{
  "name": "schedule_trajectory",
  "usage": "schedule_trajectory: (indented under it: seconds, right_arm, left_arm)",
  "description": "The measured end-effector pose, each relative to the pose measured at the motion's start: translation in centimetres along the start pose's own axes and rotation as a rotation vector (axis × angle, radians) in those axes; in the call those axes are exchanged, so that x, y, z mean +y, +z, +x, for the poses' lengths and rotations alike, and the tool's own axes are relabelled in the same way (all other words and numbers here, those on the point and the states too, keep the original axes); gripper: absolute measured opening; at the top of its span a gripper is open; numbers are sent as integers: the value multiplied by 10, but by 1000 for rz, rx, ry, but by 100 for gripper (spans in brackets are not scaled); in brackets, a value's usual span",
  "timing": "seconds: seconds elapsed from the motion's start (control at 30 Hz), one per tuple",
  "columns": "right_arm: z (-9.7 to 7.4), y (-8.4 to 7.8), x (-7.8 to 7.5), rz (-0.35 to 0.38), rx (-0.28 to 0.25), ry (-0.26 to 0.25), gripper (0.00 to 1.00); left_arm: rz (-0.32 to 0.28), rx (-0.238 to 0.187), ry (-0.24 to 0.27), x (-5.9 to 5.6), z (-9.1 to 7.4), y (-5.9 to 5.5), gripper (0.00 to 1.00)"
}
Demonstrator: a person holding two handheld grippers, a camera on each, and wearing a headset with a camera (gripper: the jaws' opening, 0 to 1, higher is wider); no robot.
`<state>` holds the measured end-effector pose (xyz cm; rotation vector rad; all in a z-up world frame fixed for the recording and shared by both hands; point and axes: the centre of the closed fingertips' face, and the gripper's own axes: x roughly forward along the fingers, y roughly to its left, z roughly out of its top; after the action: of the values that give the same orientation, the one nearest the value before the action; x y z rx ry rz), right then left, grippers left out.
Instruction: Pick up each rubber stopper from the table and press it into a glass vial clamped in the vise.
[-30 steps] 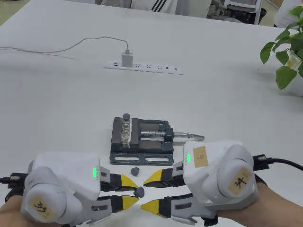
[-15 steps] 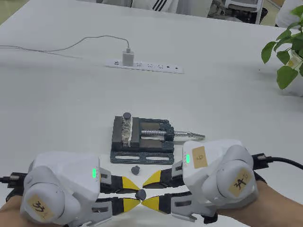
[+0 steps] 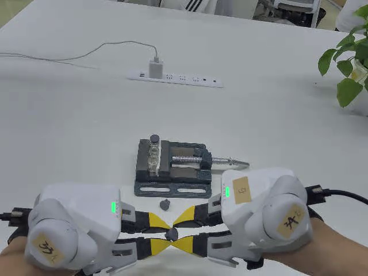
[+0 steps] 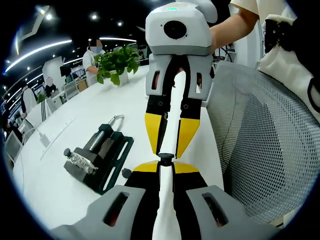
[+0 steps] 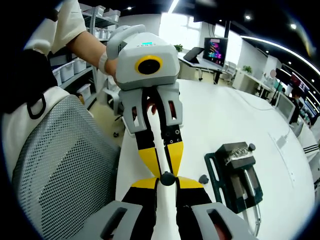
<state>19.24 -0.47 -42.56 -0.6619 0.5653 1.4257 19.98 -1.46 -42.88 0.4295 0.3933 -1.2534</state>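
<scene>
Where left gripper [image 3: 165, 233] meets right gripper [image 3: 177, 233], rubber stopper [image 3: 171, 233] (tight between both).

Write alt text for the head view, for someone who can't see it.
Two hand-held grippers, the left gripper and right gripper, meet tip to tip, both pinching one small dark rubber stopper. Beyond them on the white table lie a second stopper and a vise clamping glass vials, the farthest one stoppered.

**Your tally at the bench**

Count every rubber stopper [image 3: 171, 233] and you get 3. You have 2 grippers, the left gripper [image 3: 164, 234] and the right gripper [image 3: 177, 234], 1 vise [image 3: 183, 171], 1 power strip [image 3: 174, 80] and 1 potted plant [image 3: 347, 91]. The glass vials [image 3: 153, 158] blur together, uncountable.
</scene>
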Motion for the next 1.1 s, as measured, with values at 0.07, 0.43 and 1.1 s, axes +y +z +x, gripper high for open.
schedule_trajectory:
  seconds: [0.07, 0.43, 1.1]
  right_arm:
    - [0, 0, 0, -2, 1, 1, 8]
    - [0, 0, -1, -3, 2, -4, 8]
    - [-1, -2, 1, 25, 24, 15, 7]
  left_arm:
    - [1, -1, 1, 0, 0, 0, 5]
    - [-4, -12, 5, 1, 0, 1, 5]
    - [75, 17, -5, -2, 4, 0, 5]
